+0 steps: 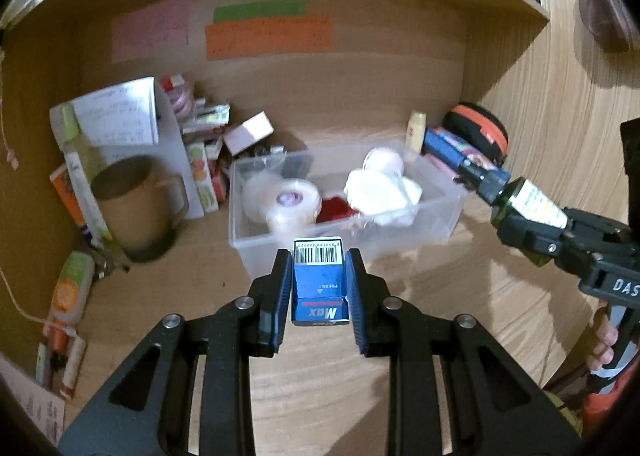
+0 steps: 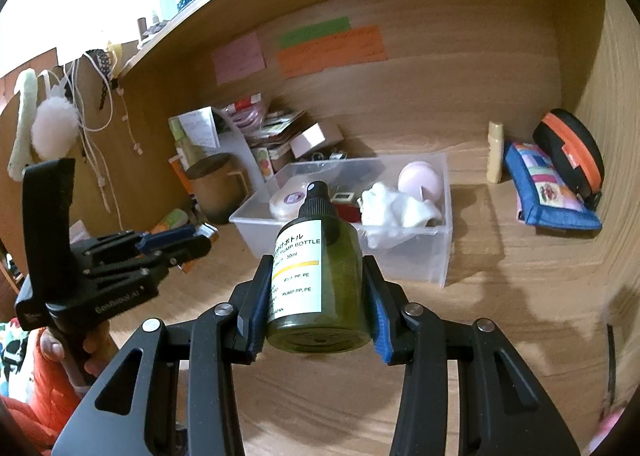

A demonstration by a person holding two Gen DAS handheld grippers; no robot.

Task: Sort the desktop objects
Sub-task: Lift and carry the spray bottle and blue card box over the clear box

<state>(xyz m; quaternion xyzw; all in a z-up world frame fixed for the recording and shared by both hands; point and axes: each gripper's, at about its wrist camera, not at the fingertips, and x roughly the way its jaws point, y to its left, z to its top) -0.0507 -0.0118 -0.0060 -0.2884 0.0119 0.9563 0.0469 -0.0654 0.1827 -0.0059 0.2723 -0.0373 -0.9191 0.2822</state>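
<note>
Currently logged: left gripper (image 1: pixel 319 284) clamped the blue staple box (image 1: pixel 319 280), nearest the clear bin (image 1: pixel 448 212), which lay directly ahead. Right gripper (image 2: pixel 318 296) clasped the green pump bottle (image 2: pixel 320 276), nozzle pointing binward.

Left gripper (image 1: pixel 319 288): black linkage arms with triangular cutouts, four round silver pivot pins, blue ribbed pads on the inner finger faces. Right gripper (image 2: pixel 318 296): same build, black links, silver pins, blue ribbed pads. Seen from the right wrist view, the left unit has a tall black upright block, a black pistol-style handle and faint white lettering on the body, not readable. Seen from the left wrist view, the right unit carries white "DAS" lettering, cut off at the frame edge, small dark screws on the finger links. Left hand (image 2: pixel 86 354): bare skin, fingers around the handle, orange-red sleeve. Right hand (image 1: pixel 604 340): bare fingers, orange-red fabric below.
</note>
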